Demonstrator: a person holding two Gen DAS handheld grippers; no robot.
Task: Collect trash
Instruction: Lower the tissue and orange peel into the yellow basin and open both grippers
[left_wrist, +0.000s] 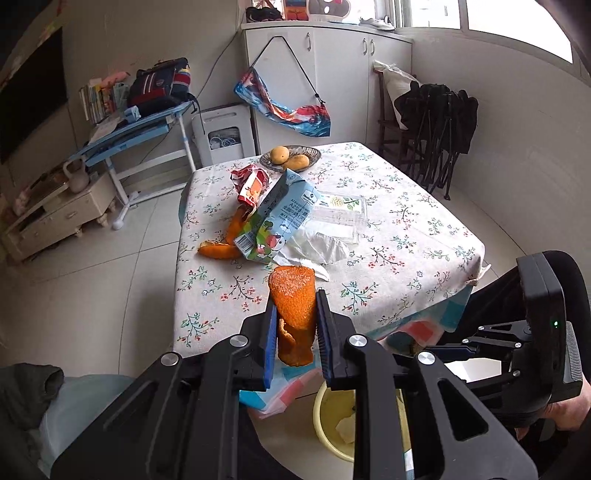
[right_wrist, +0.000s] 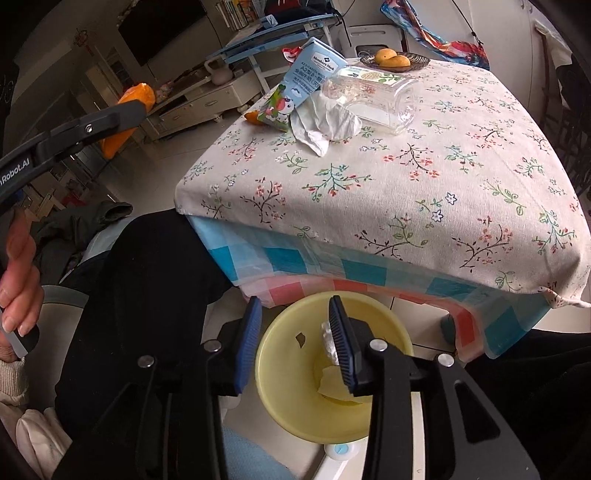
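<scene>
My left gripper is shut on a large piece of orange peel, held above the near edge of the table; the peel also shows in the right wrist view. My right gripper is open and empty above a yellow bin that holds a few scraps. The bin also shows in the left wrist view. On the table lie a blue milk carton, a red snack wrapper, more orange peel, a white tissue and a clear plastic box.
The table has a floral cloth over a checked one. A dish with two mangoes sits at the far end. The person's dark-trousered legs are by the bin. A blue desk and a low cabinet stand to the left.
</scene>
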